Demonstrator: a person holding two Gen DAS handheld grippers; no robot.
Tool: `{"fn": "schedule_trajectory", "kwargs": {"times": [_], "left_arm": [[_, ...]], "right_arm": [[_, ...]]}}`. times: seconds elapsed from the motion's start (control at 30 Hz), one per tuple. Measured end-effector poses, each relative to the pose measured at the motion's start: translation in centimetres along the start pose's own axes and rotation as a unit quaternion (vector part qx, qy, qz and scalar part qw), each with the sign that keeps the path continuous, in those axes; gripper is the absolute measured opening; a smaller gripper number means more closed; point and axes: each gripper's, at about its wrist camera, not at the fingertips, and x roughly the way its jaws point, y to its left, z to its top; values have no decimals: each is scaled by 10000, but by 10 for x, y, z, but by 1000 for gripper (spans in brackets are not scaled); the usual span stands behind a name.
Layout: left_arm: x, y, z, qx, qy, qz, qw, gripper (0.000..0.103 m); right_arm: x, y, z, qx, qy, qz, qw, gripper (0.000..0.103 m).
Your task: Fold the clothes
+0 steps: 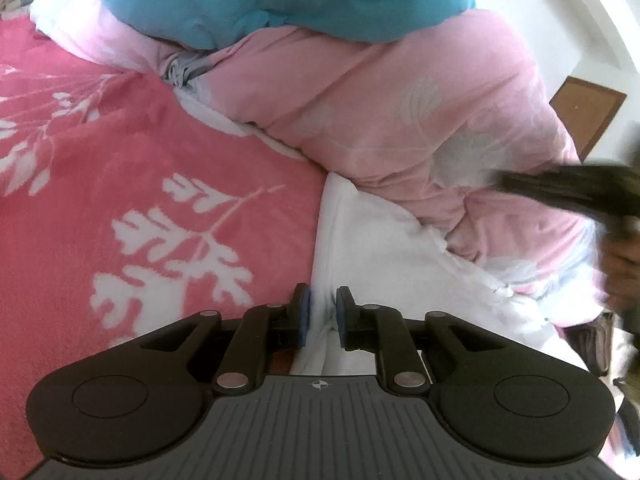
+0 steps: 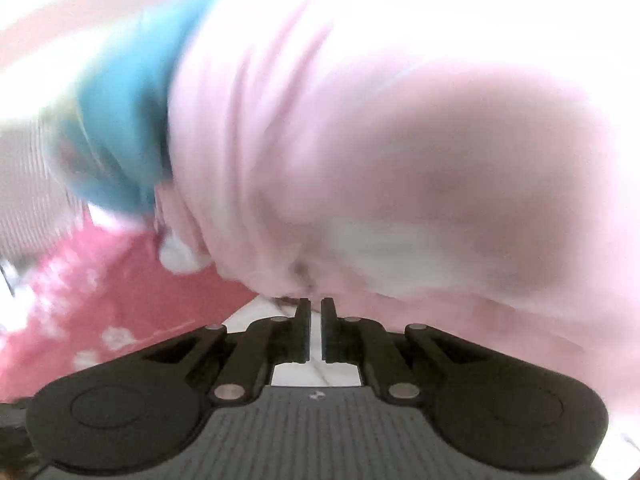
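Note:
A white garment lies on the pink-red bedspread, along the foot of a heaped pale pink quilt. My left gripper is shut on a bunched fold of that white cloth, which runs between its blue pads. The right wrist view is heavily blurred. It shows my right gripper shut, with only a thin slit between its fingers and nothing visibly held. Its tips are just under the edge of the pale pink quilt.
A blue printed cushion or garment rests on top of the quilt. A dark blurred shape and a person's hand are at the right edge. A brown piece of furniture stands by the white wall.

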Motion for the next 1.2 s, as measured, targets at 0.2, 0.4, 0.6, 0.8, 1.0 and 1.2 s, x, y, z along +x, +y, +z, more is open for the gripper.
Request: {"fn": "schedule_trajectory", "kwargs": {"times": [0.2,0.4,0.6,0.8,1.0,1.2], "left_arm": [[-4,0,0,30,-175,59,9998,23],[-22,-32,-3,780,-644,547,9934,36],[-33,-81,-27,1697,-59,380,9847,36],[-20,-156,-84,3148,924,-553,9430,36],[1,-228,-144,4138,1176,-1261,8939,36],[18,-259,-166,4634,1014,-1235,8716,36]], "right_arm": [[-203,-49,-71,903,-797,-1036,9873,29],[-254,-48,-174,1819,-613,-1210,9739,30],[-202,-72,-237,3032,29,-992,9477,39],[-188,-107,-246,3193,10,-1007,9423,41],[-155,-121,-236,2679,446,-894,9583,42],[-150,-118,-238,2456,443,-600,9665,35]]}}
